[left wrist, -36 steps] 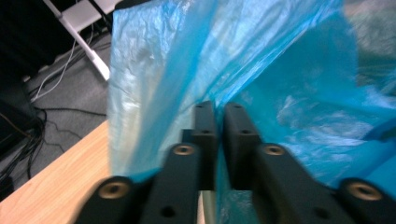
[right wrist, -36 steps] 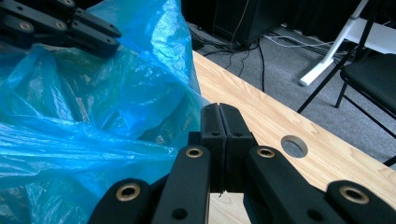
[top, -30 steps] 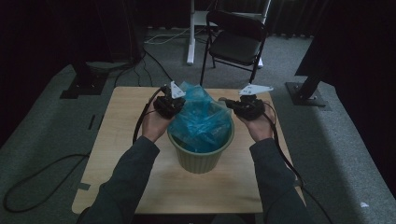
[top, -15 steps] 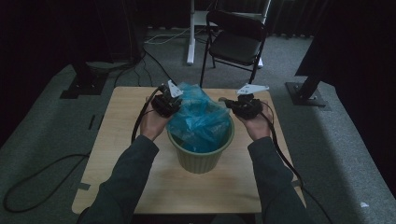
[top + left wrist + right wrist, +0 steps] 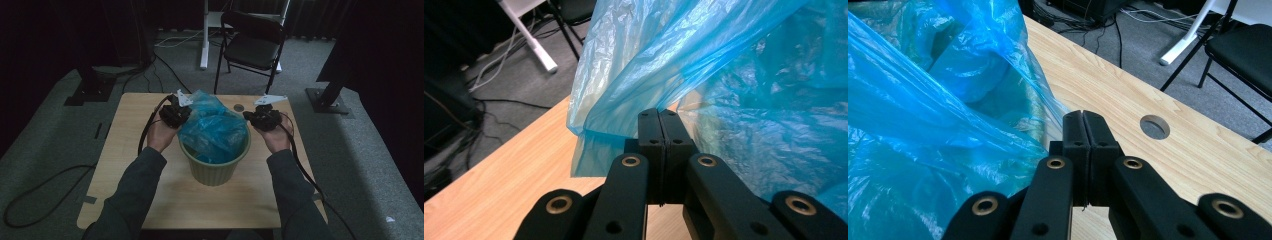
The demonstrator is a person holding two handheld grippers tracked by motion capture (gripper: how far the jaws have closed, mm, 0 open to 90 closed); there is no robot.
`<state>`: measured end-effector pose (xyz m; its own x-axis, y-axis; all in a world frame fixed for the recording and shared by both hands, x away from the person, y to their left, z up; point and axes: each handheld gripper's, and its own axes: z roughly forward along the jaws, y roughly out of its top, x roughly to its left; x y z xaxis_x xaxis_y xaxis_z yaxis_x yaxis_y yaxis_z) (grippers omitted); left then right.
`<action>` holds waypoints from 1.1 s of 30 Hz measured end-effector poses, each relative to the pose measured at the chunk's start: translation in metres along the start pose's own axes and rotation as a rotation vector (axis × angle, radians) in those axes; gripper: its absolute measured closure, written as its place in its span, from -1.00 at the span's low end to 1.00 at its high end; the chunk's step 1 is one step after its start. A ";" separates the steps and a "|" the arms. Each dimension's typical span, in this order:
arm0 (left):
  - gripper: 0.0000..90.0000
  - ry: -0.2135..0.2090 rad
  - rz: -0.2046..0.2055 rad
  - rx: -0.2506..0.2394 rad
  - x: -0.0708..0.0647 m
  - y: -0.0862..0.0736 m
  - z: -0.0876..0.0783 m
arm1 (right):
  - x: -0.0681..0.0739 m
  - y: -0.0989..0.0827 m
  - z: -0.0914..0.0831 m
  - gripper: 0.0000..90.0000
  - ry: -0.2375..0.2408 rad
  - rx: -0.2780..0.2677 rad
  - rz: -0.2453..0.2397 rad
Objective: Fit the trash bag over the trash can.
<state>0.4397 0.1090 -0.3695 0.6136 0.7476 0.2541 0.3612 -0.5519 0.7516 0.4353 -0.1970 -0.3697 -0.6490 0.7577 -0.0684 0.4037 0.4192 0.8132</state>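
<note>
My left tongs (image 5: 659,116) had just closed, pinching the blue bag (image 5: 214,129) edge; my right tongs (image 5: 1083,117) were pressed together, bag-grip unclear. The bag sat in the green bin (image 5: 215,167), hiding its inside.

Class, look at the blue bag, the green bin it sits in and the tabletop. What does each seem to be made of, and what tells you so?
Blue bag: thin plastic film, glossy and translucent; it crinkles and light passes through.
Green bin: probably moulded plastic, matt; evenly ribbed wall, though the dim light leaves it open.
Tabletop: wood or wood-look laminate, pale and smooth; grain lines show.
</note>
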 end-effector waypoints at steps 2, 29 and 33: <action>0.91 0.006 -0.014 -0.012 0.001 0.000 -0.003 | 0.000 0.000 -0.001 0.99 -0.001 -0.003 -0.003; 0.25 -0.096 -0.001 -0.053 -0.014 0.004 -0.013 | 0.004 0.006 -0.005 0.99 0.003 -0.022 -0.011; 0.25 -0.068 0.023 -0.027 -0.018 0.001 -0.009 | 0.003 0.006 -0.007 0.99 0.004 -0.030 -0.005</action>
<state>0.4229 0.0979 -0.3678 0.6683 0.7074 0.2301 0.3282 -0.5580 0.7622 0.4318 -0.1959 -0.3613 -0.6536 0.7536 -0.0702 0.3810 0.4078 0.8298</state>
